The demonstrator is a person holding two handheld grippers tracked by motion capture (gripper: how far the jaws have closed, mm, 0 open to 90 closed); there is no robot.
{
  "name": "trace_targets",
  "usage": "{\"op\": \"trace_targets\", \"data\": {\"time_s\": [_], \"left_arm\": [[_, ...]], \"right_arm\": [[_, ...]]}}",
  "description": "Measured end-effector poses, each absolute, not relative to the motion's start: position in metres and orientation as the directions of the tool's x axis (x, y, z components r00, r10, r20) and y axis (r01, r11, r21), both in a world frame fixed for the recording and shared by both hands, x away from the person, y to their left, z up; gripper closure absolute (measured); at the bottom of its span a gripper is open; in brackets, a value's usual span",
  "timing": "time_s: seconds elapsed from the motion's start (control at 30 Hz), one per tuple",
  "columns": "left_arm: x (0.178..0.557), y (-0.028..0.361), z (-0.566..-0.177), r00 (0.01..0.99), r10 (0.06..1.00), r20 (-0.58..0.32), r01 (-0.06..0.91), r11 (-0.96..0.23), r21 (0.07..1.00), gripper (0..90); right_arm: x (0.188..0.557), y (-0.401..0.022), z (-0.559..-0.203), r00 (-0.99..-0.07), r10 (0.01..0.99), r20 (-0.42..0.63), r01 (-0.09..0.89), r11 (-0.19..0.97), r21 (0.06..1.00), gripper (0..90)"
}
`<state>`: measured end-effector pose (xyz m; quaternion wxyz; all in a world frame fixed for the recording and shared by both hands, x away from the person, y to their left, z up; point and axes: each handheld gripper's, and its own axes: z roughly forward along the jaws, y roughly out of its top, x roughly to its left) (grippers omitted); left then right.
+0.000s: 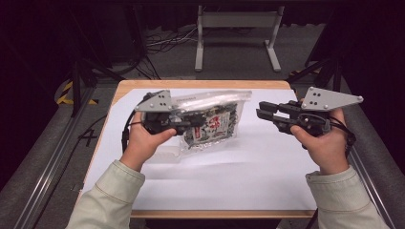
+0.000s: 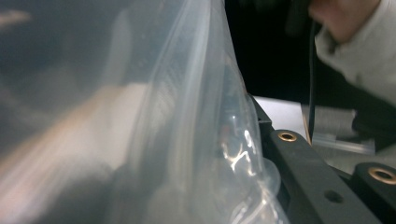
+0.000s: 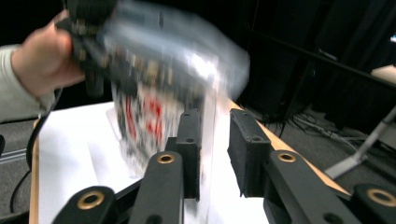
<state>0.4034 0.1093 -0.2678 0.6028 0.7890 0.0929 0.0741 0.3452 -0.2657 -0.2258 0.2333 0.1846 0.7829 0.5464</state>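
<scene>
holding item: clear plastic zip bag of dark printed packets [image 1: 210,121], raised off the white paper sheet [image 1: 248,167] covering the wooden table [image 1: 200,84]. left gripper [image 1: 184,125] clamped tight on the bag's left side, film pressed against its jaws in the left gripper view. right gripper [image 1: 261,110] jaws parted, clear of the bag's right edge, gripping nothing. status, by judgement: lift done, one-handed carry in progress; placing or handover remains.
</scene>
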Motion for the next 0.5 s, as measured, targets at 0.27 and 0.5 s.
{"op": "trace_targets", "data": {"time_s": [0.27, 0.5], "left_arm": [[0.420, 0.131, -0.242, 0.953, 0.303, 0.019, 0.056, -0.236, 0.970, 73.0], [0.431, 0.145, -0.236, 0.917, 0.393, 0.061, 0.054, -0.275, 0.960, 72.9]], "right_arm": [[0.343, -0.274, -0.243, -0.817, 0.561, -0.133, 0.082, 0.342, 0.936, 71.3], [0.342, -0.276, -0.253, -0.819, 0.563, -0.115, 0.101, 0.338, 0.936, 72.2]]}}
